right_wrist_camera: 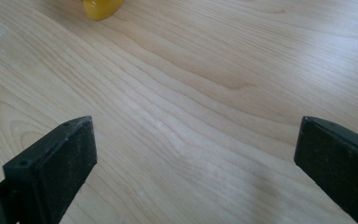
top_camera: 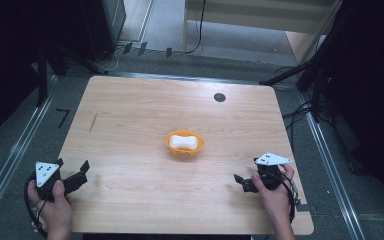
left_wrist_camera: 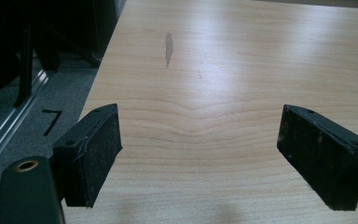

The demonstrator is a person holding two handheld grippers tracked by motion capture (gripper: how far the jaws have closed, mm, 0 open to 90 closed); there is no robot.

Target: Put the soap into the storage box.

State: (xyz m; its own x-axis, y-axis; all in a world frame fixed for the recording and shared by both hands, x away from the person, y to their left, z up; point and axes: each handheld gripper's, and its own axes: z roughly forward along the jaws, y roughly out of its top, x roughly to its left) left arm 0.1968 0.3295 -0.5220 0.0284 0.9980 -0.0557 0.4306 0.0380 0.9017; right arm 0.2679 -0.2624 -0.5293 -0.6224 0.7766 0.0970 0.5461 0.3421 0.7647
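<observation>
Right hand-held gripper (top_camera: pixel 244 183) rests low at the near right edge of the light wooden table (top_camera: pixel 130 110), jaws spread wide, nothing between them. Left hand-held gripper (top_camera: pixel 77 176) at the near left corner, likewise wide open and empty. Small orange plastic bowl (top_camera: pixel 184 145) holding a white rounded block (top_camera: pixel 185 140) sits mid-table, forward and inward of both. Block's long axis runs left–right. Judgement: right gripper looks somewhat nearer, its jaws already pointing toward the bowl
</observation>
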